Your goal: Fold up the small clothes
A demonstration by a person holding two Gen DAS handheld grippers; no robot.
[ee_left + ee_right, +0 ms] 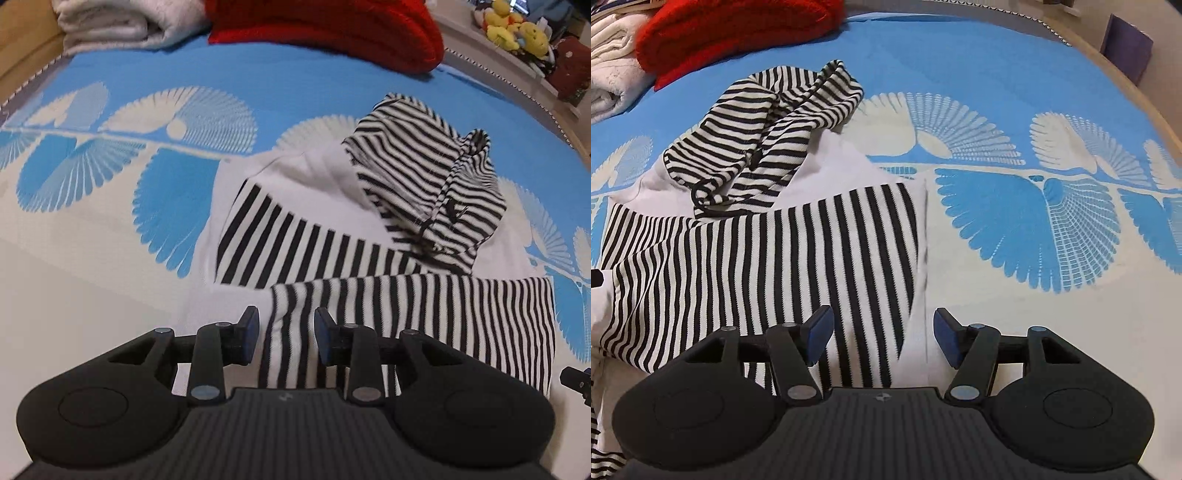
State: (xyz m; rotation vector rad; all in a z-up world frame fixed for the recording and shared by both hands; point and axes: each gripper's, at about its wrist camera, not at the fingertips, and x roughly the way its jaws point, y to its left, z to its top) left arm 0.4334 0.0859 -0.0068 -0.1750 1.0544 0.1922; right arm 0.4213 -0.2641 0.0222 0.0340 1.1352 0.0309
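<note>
A small black-and-white striped hooded top lies on the bedspread, its hood crumpled at the far end and a striped sleeve folded across the body. My left gripper hovers open over the near left end of that sleeve, with cloth seen below the gap and neither pad pressing on it. In the right wrist view the top fills the left half, its hood beyond. My right gripper stands open above the top's right edge, holding nothing.
The blue and white patterned bedspread covers the bed. A red knit and a folded white blanket lie at the far side. Yellow plush toys sit on a shelf beyond. The bed's edge curves at the right.
</note>
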